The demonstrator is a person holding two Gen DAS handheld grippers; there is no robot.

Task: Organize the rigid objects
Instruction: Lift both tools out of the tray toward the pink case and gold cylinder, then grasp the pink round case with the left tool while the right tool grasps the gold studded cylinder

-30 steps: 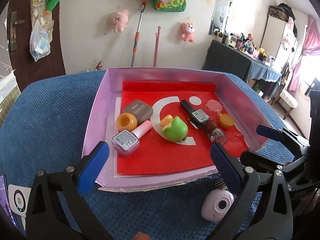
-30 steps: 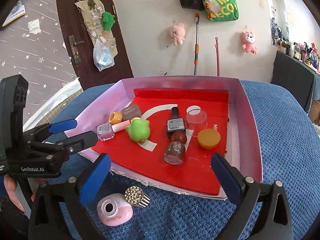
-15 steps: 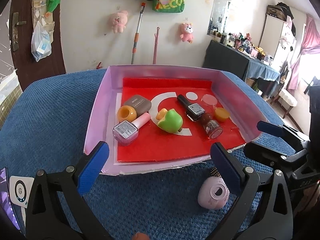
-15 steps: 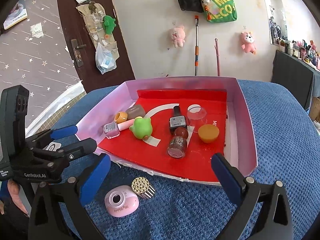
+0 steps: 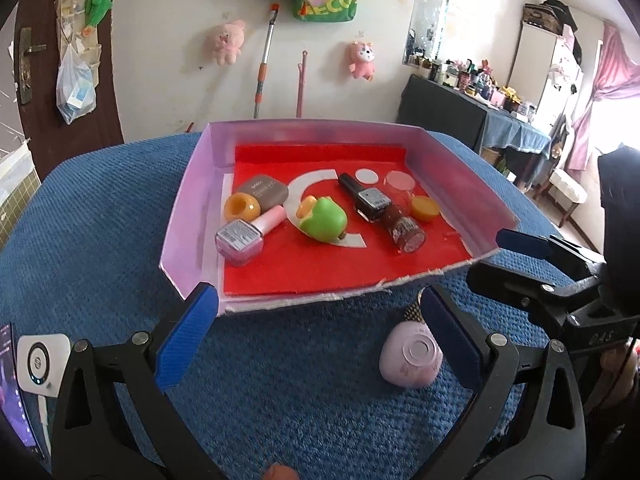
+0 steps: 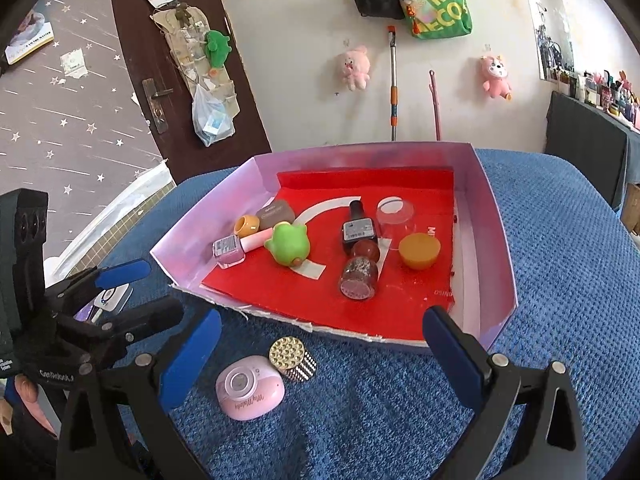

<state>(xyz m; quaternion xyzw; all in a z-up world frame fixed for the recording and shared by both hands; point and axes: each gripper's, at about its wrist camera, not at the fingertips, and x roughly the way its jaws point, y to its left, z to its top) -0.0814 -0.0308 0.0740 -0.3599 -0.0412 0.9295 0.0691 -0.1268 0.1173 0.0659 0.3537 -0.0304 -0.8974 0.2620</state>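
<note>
Both grippers hung released, jaws wide, over the blue cloth before the tray's (image 5: 188,216) torn front edge: the left gripper (image 5: 316,336) and the right gripper (image 6: 320,352). The pink case (image 6: 250,387) lay outside that edge. Only the right view showed the studded cylinder (image 6: 292,360) touching it whole; the left view hid most of it.

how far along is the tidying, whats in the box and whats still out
Mostly done: the pink box already holds the nail polish bottles, green frog toy, orange caps and the grey case. Nothing is in hand: the left gripper and right gripper are both open and empty. Left on the blue cloth: the pink round case and the studded cylinder touching it.
</note>
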